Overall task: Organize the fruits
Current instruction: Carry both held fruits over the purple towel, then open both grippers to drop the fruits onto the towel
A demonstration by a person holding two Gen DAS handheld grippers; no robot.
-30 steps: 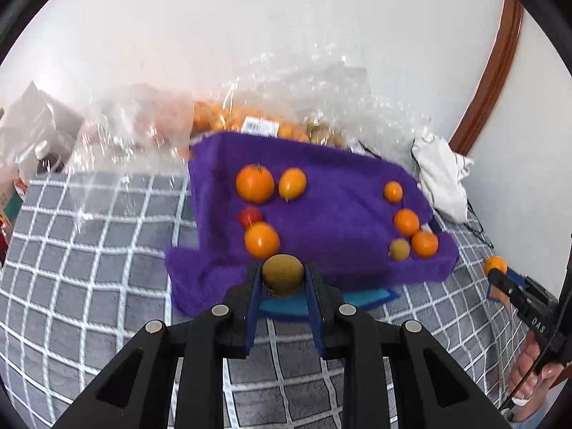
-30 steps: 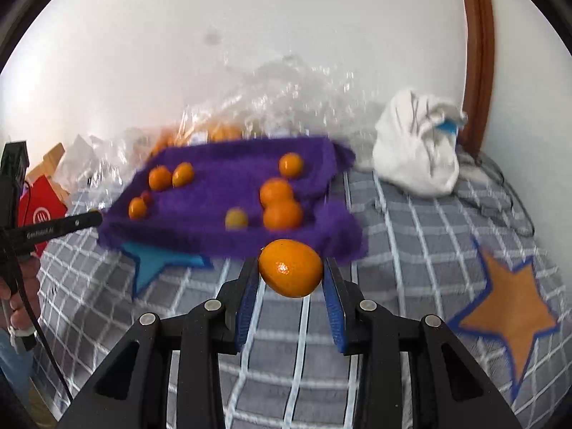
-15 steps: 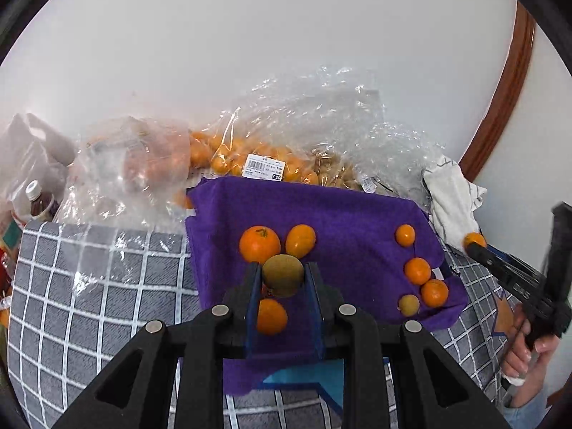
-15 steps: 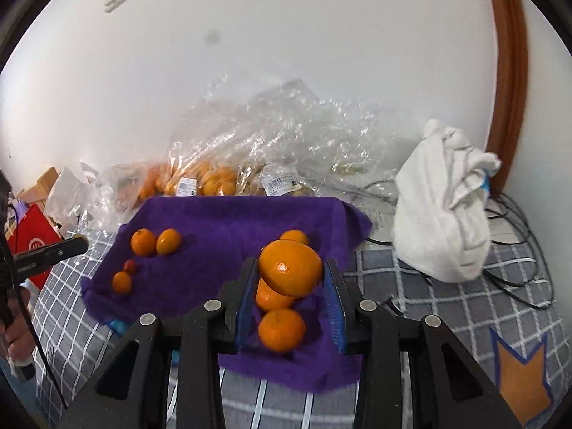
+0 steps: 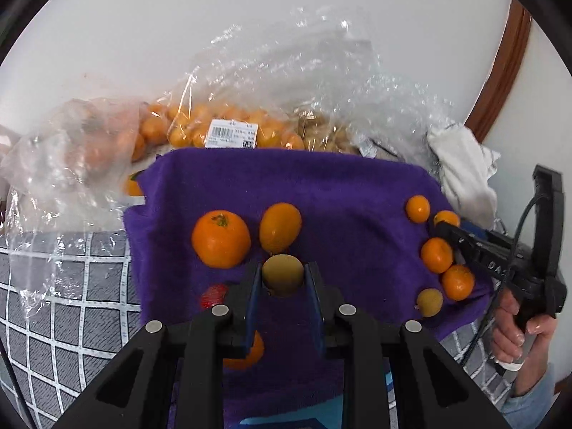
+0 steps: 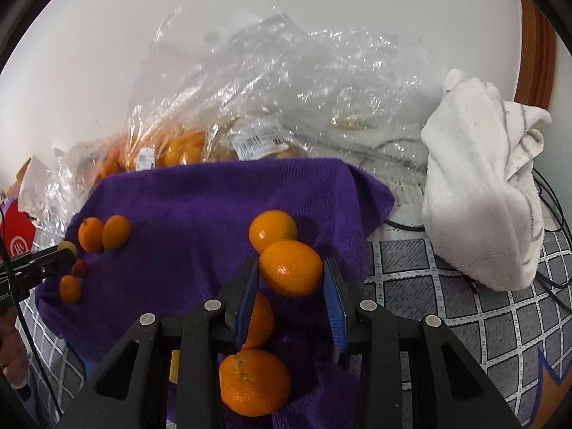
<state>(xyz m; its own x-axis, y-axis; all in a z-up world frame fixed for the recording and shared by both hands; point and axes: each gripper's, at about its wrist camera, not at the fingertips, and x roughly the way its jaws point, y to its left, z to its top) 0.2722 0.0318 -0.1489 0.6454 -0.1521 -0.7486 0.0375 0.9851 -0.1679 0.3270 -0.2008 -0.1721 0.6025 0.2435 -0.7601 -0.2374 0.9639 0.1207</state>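
My left gripper (image 5: 282,279) is shut on a small yellow-brown fruit (image 5: 282,273), held over the left part of the purple towel (image 5: 339,186). Just beyond it lie a round orange (image 5: 221,238) and an oval orange (image 5: 280,227); a red fruit (image 5: 213,295) shows to its left. My right gripper (image 6: 290,279) is shut on a mandarin (image 6: 290,267) above the towel's (image 6: 186,207) right side, over a row of three oranges (image 6: 273,228). In the left wrist view the right gripper (image 5: 445,222) reaches in beside that row of oranges (image 5: 436,254).
Clear plastic bags of oranges (image 5: 200,128) lie behind the towel against the wall. A crumpled white cloth (image 6: 482,193) and cables sit to the right on the grey checked cover (image 6: 464,307). A red box (image 6: 16,239) stands at the far left.
Both grippers have come forward and lower, from in front of the towel's near edge to above it, each still carrying its fruit.
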